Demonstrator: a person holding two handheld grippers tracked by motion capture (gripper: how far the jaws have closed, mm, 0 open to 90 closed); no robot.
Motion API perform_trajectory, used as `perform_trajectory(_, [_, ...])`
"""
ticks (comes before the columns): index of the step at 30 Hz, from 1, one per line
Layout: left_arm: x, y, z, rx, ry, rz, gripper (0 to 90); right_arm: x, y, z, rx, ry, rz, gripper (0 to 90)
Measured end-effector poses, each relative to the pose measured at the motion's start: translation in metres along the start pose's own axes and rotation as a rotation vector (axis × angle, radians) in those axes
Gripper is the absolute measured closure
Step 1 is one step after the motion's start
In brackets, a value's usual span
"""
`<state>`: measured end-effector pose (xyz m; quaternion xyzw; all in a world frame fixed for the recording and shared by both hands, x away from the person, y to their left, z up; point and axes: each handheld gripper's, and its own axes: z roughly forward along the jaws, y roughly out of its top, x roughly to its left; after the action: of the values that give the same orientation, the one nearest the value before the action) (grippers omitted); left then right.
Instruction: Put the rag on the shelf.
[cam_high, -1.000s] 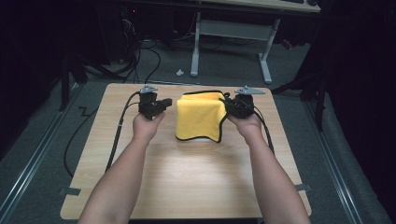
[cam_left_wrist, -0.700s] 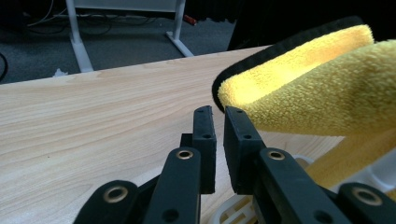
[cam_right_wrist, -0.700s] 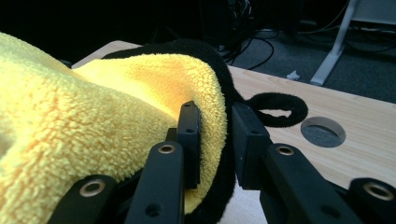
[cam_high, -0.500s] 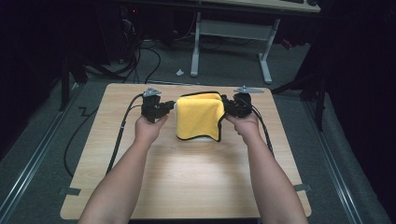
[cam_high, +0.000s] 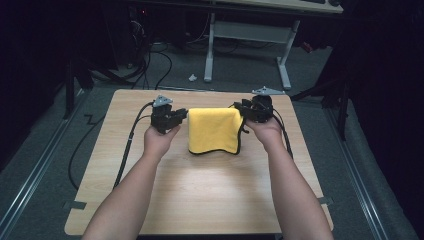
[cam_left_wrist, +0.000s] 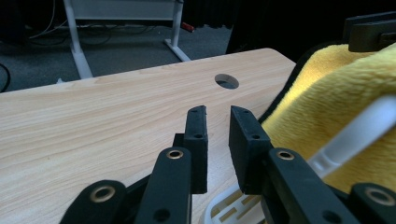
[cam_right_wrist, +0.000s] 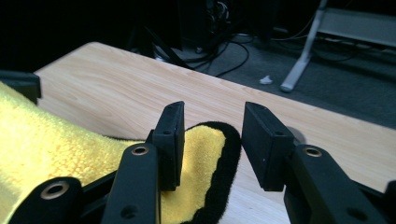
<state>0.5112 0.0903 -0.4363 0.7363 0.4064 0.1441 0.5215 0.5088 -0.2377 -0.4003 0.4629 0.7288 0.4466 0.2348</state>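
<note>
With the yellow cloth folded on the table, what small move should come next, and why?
Probably draw both tools back from the folded yellow fleece cloth with black edging. The left tool has just been opening and its jaws hold nothing; the right tool has also been opening, with the hem loose between its jaws.

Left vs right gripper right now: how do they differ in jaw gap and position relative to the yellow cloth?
The left gripper shows a narrow gap; the right gripper stands wider. Left jaws sit over bare table beside the yellow cloth; right jaws straddle its black-edged corner without pinching it. Both have just been opening, and neither holds anything.
</note>
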Motion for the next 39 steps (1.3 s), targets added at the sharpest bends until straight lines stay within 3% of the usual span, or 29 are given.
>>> perform_trajectory(6, [-0.001, 0.000, -0.007, -0.007, 0.013, 0.008, 76.1, 0.004, 0.003, -0.008, 0.019, -0.032, -0.051, 56.6])
perform_trajectory(13, [-0.006, 0.002, -0.014, -0.005, 0.017, 0.034, 74.8, 0.002, 0.003, -0.013, 0.021, -0.068, -0.024, 43.0])
perform_trajectory(19, [-0.007, 0.005, -0.019, -0.032, 0.018, 0.030, 74.6, 0.000, 0.004, -0.020, -0.012, -0.063, 0.000, 31.0])
perform_trajectory(28, [-0.019, 0.004, -0.028, -0.017, 0.058, 0.079, 69.7, 0.000, 0.007, -0.055, -0.106, -0.090, 0.002, 30.2])
perform_trajectory(30, [-0.022, -0.001, -0.036, -0.051, 0.071, 0.079, 68.8, 0.002, 0.002, -0.065, -0.118, -0.094, -0.009, 30.7])
perform_trajectory(34, [-0.023, -0.024, -0.054, -0.055, 0.099, 0.058, 65.8, 0.012, -0.022, -0.083, -0.109, -0.107, -0.029, 31.2])
perform_trajectory(39, [-0.025, -0.076, -0.077, -0.027, 0.110, 0.053, 61.9, 0.026, -0.063, -0.099, -0.097, -0.115, -0.052, 31.5])
